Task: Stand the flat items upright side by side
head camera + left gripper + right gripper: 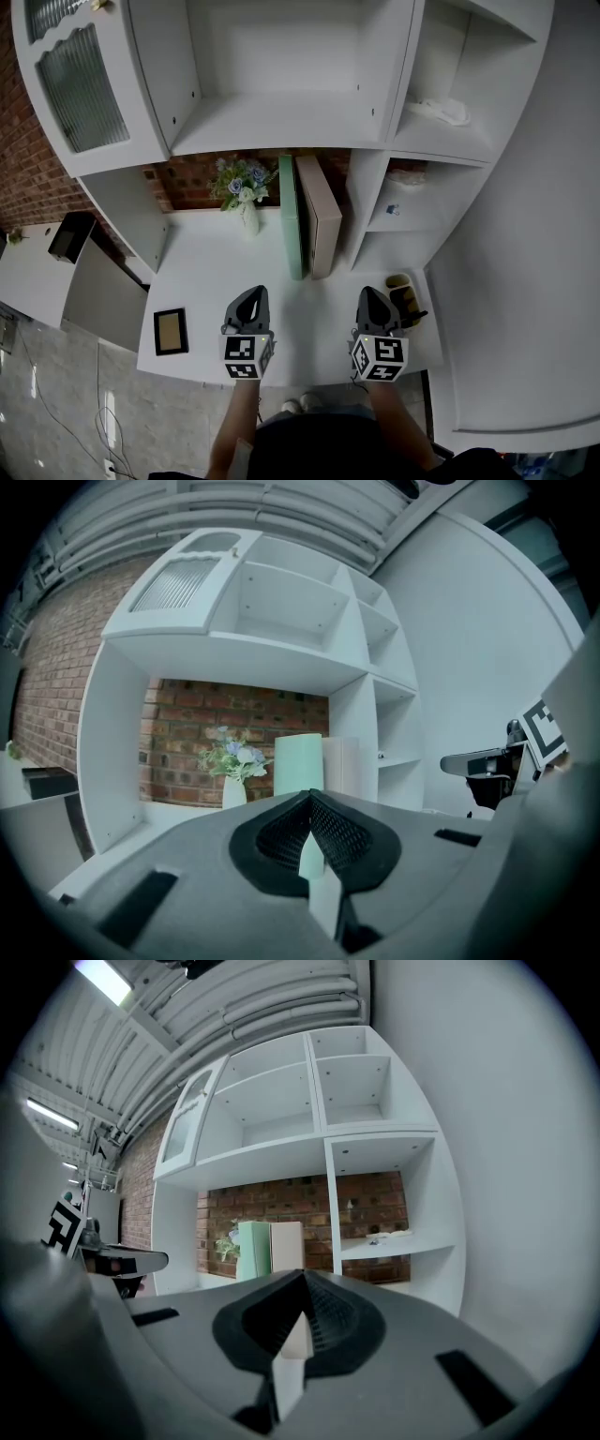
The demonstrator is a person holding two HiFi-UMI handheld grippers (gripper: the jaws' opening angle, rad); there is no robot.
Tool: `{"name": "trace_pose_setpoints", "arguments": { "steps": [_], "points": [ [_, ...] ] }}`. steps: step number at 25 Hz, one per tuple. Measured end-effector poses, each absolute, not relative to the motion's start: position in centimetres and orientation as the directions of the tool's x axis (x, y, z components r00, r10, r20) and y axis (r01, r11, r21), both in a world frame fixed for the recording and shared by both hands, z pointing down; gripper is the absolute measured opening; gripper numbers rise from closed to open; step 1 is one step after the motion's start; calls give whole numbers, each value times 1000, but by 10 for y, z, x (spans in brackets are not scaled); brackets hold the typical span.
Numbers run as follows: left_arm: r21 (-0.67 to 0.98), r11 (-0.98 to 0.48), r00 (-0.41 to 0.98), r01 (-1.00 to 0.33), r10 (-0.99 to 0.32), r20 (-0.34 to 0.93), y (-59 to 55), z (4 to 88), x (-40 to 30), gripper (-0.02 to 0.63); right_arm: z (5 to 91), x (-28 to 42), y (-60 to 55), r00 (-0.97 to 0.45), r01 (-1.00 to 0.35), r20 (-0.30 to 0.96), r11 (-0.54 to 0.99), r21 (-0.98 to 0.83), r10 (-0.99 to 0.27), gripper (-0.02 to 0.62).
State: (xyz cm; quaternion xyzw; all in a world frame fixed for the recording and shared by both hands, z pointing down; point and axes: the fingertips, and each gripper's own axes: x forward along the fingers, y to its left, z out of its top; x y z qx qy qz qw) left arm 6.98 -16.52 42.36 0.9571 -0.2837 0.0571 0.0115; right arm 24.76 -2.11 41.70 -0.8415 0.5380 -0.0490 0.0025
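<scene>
Two flat items stand upright side by side on the white desk (206,272): a mint green one (292,225) on the left and a beige one (320,216) touching it on the right. Both also show in the left gripper view, green (298,761) and beige (341,766), and in the right gripper view, green (252,1250) and beige (287,1246). My left gripper (251,302) is shut and empty near the desk's front edge, well short of the items. My right gripper (372,304) is shut and empty too, level with it and to the right.
A white vase with blue flowers (246,192) stands left of the green item against the brick wall. A small framed picture (171,330) lies at the desk's front left. A small dark object (407,302) sits right of my right gripper. White shelves (281,131) hang above.
</scene>
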Motion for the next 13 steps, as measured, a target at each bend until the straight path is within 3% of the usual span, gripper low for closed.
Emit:
{"name": "trace_pose_setpoints", "arguments": {
  "steps": [13],
  "points": [
    [0,-850,843,-526,-522,133,-166,430,76,8,424,252,-23,425,-899,97,-432,-66,-900,-3]
  ]
}}
